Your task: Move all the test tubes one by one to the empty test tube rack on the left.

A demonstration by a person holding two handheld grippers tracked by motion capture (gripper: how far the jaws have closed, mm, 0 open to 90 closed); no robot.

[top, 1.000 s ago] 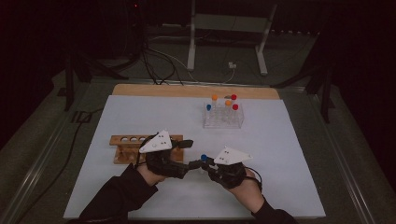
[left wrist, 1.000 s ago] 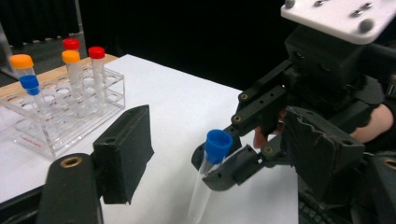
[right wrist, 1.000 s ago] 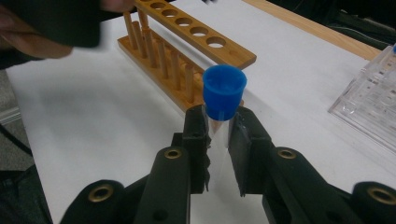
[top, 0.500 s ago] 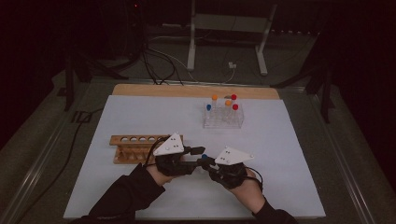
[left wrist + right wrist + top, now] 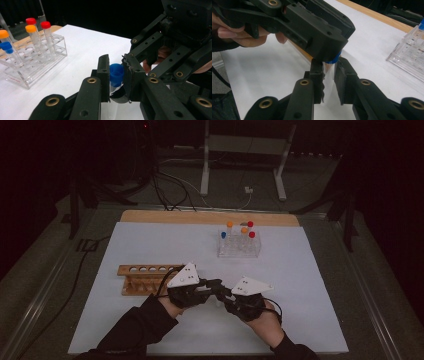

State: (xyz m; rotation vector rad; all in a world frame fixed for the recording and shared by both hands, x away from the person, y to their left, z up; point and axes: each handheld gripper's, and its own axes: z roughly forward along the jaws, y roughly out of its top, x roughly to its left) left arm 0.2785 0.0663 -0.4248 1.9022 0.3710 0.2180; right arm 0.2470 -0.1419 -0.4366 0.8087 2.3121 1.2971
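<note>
Both tongs are meeting over the white desk [image 5: 300, 270], just in front of the wooden rack [image 5: 142, 279], at its right end. The right tongs [image 5: 328, 71] are clamping the clear body of a blue-capped tube [image 5: 116, 75], with the pads pressing on the tube's wall below the cap. The left tongs [image 5: 115, 72] have just been closing, and their pads are now gripping the tube's blue cap [image 5: 333, 60] from both sides. So the tube is sitting between the two tools, held off the desk, body in the right tongs and cap in the left. In the high view the left tongs [image 5: 216, 285] and right tongs [image 5: 222, 292] are showing nose to nose, each in a hand coming from the near edge. The clear rack [image 5: 239, 249] is standing well behind the wooden rack, toward the far right, and is holding tubes with orange, red and blue caps. The wooden rack's visible holes are standing empty.
</note>
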